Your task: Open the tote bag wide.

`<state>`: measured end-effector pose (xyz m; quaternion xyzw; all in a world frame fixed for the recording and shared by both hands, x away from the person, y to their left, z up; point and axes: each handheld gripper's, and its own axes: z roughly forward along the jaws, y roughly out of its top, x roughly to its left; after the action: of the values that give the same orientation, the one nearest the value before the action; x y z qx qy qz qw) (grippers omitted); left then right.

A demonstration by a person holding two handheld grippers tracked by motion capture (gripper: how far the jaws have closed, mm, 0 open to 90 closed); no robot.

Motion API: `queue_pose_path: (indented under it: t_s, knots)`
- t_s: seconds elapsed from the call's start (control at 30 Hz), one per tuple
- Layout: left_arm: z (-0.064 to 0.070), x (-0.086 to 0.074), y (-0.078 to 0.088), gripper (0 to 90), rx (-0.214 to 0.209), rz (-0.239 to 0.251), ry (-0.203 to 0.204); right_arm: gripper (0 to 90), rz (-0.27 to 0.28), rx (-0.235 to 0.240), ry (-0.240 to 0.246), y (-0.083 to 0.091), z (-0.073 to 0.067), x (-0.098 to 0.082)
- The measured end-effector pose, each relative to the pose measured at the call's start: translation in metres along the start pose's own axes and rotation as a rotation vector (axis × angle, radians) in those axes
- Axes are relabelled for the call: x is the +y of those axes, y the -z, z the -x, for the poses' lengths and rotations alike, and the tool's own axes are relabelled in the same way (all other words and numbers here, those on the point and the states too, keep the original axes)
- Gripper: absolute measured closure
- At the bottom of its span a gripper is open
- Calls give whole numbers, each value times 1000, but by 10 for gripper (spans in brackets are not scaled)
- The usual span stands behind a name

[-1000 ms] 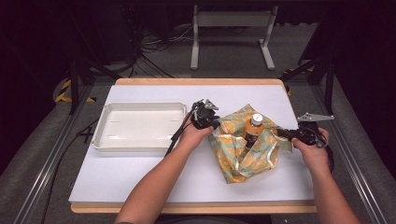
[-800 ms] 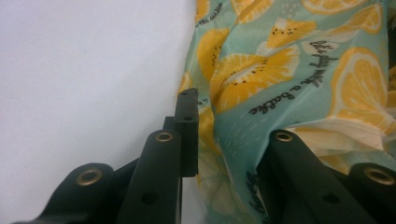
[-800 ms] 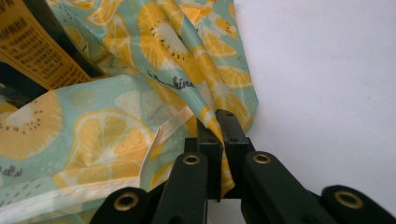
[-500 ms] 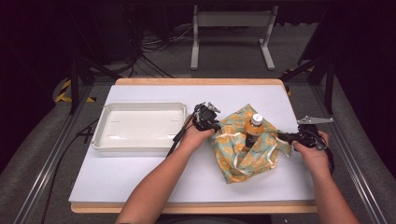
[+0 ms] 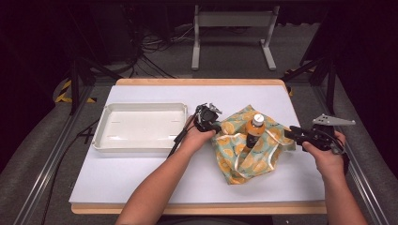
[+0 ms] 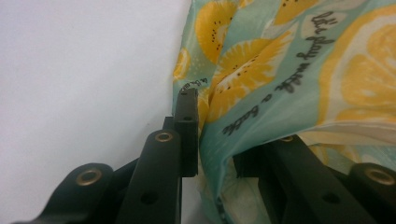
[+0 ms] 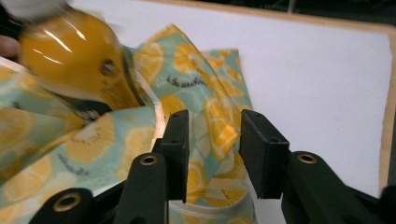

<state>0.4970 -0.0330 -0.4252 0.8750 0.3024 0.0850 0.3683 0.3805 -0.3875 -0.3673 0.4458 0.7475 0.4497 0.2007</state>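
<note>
Your left gripper (image 5: pixel 217 126) is clamped on the left edge of the lemon-print cloth bag (image 5: pixel 248 150); in the left gripper view the fabric (image 6: pixel 280 93) is bunched between its two black jaws, which stand close together with the cloth pressed in the gap; your left hand (image 5: pixel 195 138) rests on the white table top (image 5: pixel 141 178) just left of the bag. Your right gripper (image 5: pixel 292 133) sits at the bag's right edge, and its jaws have just been opening; in the right gripper view a fold of the bag (image 7: pixel 210 126) lies between them, touching the left jaw while a clear gap shows before the right one, so nothing is pinched there. The bag lies crumpled and open-mouthed on the table; the orange juice bottle (image 5: pixel 253 131) stands inside the bag, near its middle, white cap up; in the right gripper view the bottle (image 7: pixel 74 56) looms blurred just beyond the bag's rim. The white tray (image 5: pixel 101 136) sits well to the left of the bag, beyond your left hand.
</note>
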Motion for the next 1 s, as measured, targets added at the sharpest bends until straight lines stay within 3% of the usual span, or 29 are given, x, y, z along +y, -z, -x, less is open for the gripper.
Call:
queue_pose_path:
  t_s: [0.13, 0.23, 0.37, 0.5, 0.73, 0.83, 1.0]
  knots:
    - [1, 0, 0, 747, 1, 3, -3, 633, 31, 29, 59, 5, -16, 6]
    - [2, 0, 0, 747, -1, 5, -9, 645, 51, 88, 76, 4, -25, 9]
    - [2, 0, 0, 744, -4, 5, -7, 636, 13, 134, 110, -5, -34, 7]
    - [3, 1, 0, 742, -6, 10, -8, 580, -16, 171, 145, -20, -38, 4]
    - [5, -1, 2, 728, -23, 15, -15, 495, -10, 200, 187, -38, -36, -6]
    - [7, -2, 4, 716, -34, 16, -17, 471, 12, 217, 172, -43, -33, -13]
    - [9, -3, 8, 681, -50, 22, -9, 466, -10, 224, 181, -49, -34, -22]
